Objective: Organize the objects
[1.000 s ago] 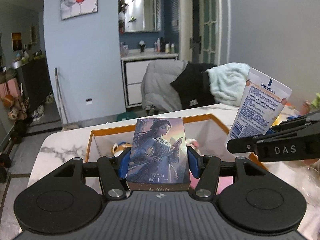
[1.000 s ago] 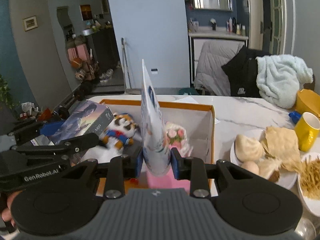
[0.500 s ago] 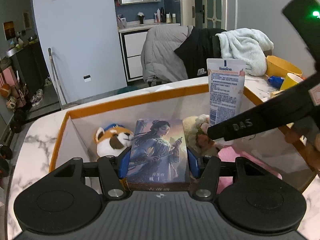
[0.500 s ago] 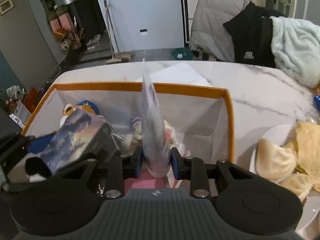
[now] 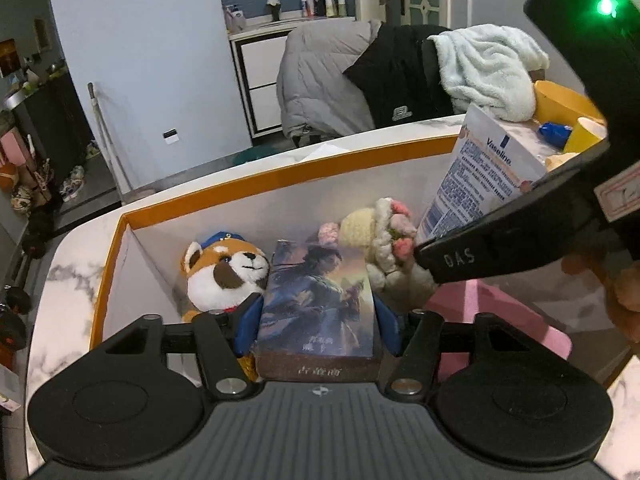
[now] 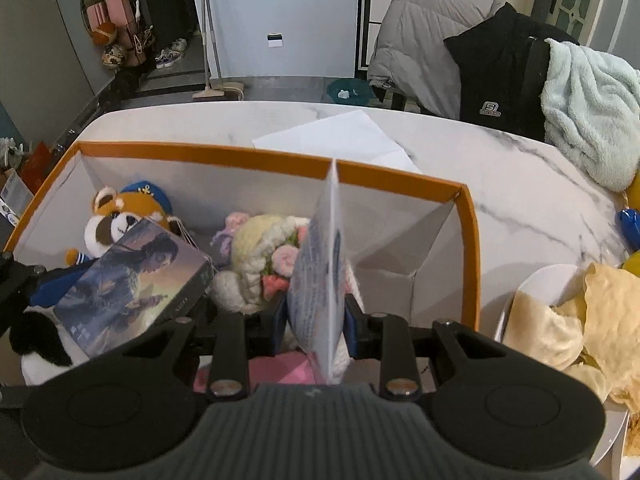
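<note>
My left gripper (image 5: 316, 316) is shut on a picture card box (image 5: 316, 300) showing a painted woman, held low inside the orange-rimmed box (image 5: 280, 174). The card box also shows in the right wrist view (image 6: 132, 284). My right gripper (image 6: 316, 320) is shut on a white Vaseline tube (image 6: 320, 280), held edge-on over the orange-rimmed box (image 6: 400, 178); the tube shows tilted in the left wrist view (image 5: 480, 172). A red panda plush (image 5: 224, 268) and a knitted flower doll (image 5: 384, 236) lie inside, with something pink (image 5: 496, 320) on the floor of the box.
The box stands on a white marble table (image 6: 500, 184). A white sheet of paper (image 6: 336, 136) lies behind it. Plates of food (image 6: 568, 320), a yellow cup (image 5: 588, 136) and a yellow bowl (image 5: 560, 100) are to the right. Jackets and a towel hang on chairs (image 6: 500, 64).
Both grippers have moved forward and down into the orange-rimmed box with their objects. The tube now tilts to the right in the left wrist view.
</note>
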`<state>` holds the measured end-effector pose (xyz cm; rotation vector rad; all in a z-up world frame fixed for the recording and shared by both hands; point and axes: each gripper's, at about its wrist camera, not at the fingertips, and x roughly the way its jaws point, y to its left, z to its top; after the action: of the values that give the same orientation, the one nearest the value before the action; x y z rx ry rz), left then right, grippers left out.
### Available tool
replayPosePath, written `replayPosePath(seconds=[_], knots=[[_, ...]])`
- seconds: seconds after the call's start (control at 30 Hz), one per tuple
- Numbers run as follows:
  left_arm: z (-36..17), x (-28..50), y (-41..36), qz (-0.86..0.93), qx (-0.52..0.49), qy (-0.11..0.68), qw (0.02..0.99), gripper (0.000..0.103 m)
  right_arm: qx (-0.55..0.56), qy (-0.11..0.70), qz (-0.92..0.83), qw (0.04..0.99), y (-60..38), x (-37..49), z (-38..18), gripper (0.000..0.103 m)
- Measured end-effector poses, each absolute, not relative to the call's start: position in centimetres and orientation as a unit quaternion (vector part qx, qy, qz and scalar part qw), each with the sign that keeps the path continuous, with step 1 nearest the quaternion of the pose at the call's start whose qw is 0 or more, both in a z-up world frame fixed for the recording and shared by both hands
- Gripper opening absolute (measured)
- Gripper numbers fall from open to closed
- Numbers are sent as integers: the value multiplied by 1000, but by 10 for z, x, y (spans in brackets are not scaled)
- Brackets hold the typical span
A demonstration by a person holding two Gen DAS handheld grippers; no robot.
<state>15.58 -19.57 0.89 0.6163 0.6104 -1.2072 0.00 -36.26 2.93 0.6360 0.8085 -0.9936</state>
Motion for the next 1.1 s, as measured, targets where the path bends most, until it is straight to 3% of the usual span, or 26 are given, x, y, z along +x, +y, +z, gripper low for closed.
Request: replayPosePath(seconds=[0.07,0.37,0.8,1.1], knots=[[11,154,-193,-550,277,272,739,88,289,368,-454,758,-360,-2,29,39],[24,153,-173,-544,263,269,750,88,238,363,-472,767,-329,2,48,72],[54,149,-77,-538,174,274,778,89,236,286,-490,789,-251,-59,94,82],[53,127,-17,-540,133,288,779,89,210,273,-488,802,-173,-75,94,86]])
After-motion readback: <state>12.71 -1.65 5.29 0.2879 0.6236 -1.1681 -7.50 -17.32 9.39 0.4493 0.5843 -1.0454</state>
